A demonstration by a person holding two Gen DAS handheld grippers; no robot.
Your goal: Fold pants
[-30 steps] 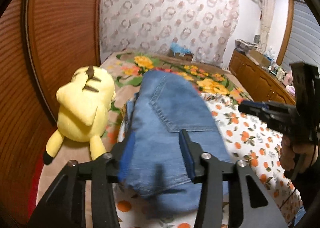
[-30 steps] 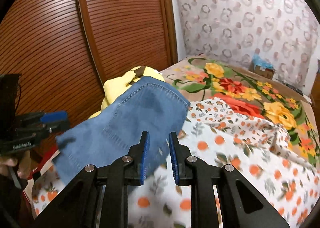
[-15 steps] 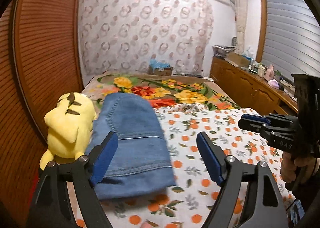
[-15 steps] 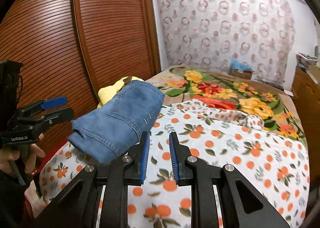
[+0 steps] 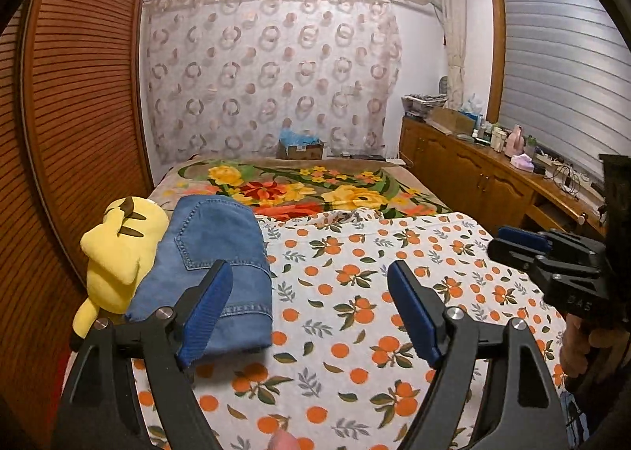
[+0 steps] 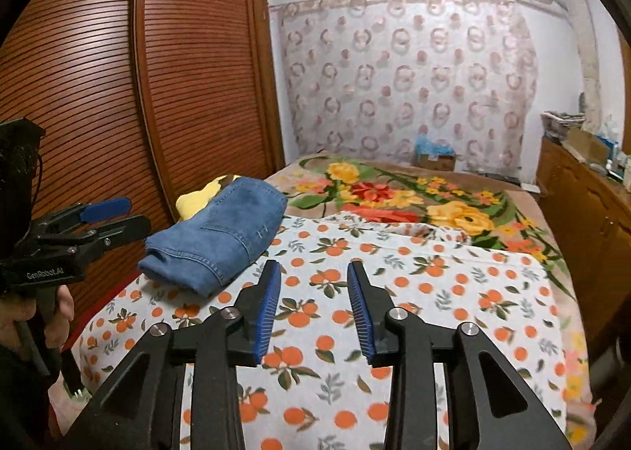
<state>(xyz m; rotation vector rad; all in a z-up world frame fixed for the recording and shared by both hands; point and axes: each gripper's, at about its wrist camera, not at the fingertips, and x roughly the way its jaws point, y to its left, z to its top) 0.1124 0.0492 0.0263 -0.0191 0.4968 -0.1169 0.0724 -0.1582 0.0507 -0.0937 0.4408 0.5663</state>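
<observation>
both claws (image 5: 309, 310) (image 6: 314, 308) now released, one folded pants (image 5: 213, 264), one plush (image 5: 118, 249)

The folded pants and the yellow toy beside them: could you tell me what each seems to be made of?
Pants: blue denim by the look, with a matte woven face, pale contrast stitching and a sewn patch pocket. Toy: probably soft plush fabric over stuffing, with a matte, rounded, slightly slumped body and dark stripes.

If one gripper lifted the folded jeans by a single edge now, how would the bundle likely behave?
The folded jeans are soft denim layers with rounded folds, so they would probably sag and unfold. The thick stack looks fairly heavy for one pinch. Resting against the yellow plush toy, a push would likely bunch them, not slide.
</observation>
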